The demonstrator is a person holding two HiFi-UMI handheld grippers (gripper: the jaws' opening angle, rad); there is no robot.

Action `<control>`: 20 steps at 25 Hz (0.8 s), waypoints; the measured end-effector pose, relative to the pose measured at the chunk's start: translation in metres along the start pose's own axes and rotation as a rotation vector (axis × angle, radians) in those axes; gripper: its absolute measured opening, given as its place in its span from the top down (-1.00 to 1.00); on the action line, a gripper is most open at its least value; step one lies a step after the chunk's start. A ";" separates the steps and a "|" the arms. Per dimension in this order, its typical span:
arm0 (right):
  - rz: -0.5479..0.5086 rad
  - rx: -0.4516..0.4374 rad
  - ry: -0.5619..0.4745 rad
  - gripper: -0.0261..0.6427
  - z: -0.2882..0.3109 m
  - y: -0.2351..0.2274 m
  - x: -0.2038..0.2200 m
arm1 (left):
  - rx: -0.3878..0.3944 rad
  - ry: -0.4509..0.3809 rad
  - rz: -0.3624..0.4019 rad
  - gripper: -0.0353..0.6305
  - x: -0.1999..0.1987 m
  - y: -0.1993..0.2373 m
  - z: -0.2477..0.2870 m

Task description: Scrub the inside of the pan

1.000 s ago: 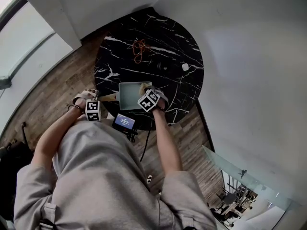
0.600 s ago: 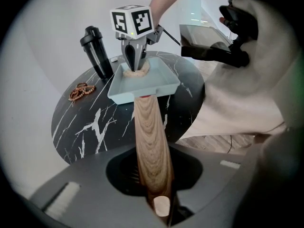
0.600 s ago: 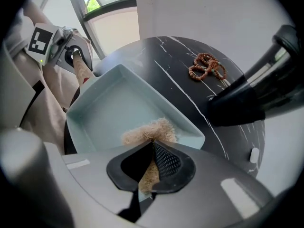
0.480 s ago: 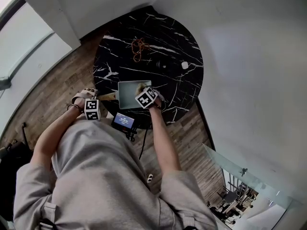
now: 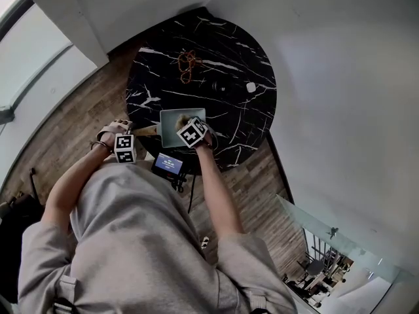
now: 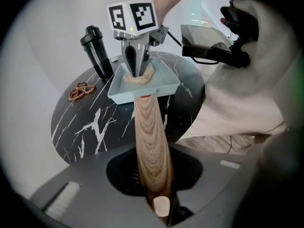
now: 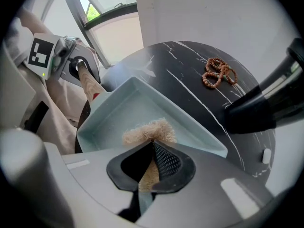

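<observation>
A pale blue square pan [image 5: 169, 129] with a wooden handle [image 5: 147, 131] rests near the front edge of a round black marble table [image 5: 229, 44]. My left gripper [image 6: 157, 195] is shut on the handle's [image 6: 151, 137] end, off the table's left side. My right gripper [image 7: 151, 167] points down into the pan [image 7: 128, 106], shut on a beige fibrous scrubber [image 7: 149, 131] that presses on the pan floor. The left gripper view shows the right gripper [image 6: 137, 66] and the scrubber [image 6: 140, 79] in the pan [image 6: 164, 83]. In the right gripper view the left gripper [image 7: 78, 68] holds the handle [image 7: 89, 83].
A string of brown beads [image 5: 188, 64] lies at the table's far side. A black bottle [image 6: 97, 51] lies or stands beyond the pan, with a small white object [image 5: 251, 87] beside it. A chest-mounted device with a lit screen [image 5: 169, 164] hangs at the table's near edge.
My right gripper has slid the scrubber leftwards across the pan floor, towards the handle side. The left gripper and the pan have stayed put.
</observation>
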State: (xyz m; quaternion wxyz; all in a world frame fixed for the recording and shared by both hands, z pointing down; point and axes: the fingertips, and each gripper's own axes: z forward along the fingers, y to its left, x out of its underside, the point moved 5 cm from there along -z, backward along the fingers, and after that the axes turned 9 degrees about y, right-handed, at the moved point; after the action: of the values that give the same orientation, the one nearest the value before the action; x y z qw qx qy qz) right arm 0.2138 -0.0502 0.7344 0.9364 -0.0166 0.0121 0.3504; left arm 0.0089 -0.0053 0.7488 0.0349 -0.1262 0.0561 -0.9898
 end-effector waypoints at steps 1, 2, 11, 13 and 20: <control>0.006 -0.009 -0.011 0.84 0.000 0.003 -0.003 | 0.000 -0.001 0.000 0.70 0.000 0.000 0.000; 0.010 -0.019 -0.020 0.84 0.000 0.006 -0.007 | 0.000 -0.001 -0.001 0.70 0.000 0.001 0.000; 0.017 -0.089 -0.068 0.85 0.000 0.029 -0.033 | 0.002 0.002 -0.003 0.70 0.000 0.000 0.001; 0.025 -0.110 -0.074 0.85 0.000 0.032 -0.037 | 0.001 0.003 -0.004 0.70 0.000 0.001 0.000; 0.138 -0.179 -0.116 0.85 0.005 0.032 -0.047 | 0.000 0.008 -0.003 0.70 0.001 0.001 0.001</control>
State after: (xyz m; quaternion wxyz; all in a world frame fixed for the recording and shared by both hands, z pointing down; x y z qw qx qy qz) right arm 0.1574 -0.0571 0.7401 0.9041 -0.0790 -0.0722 0.4138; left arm 0.0086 -0.0060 0.7496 0.0334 -0.1225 0.0562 -0.9903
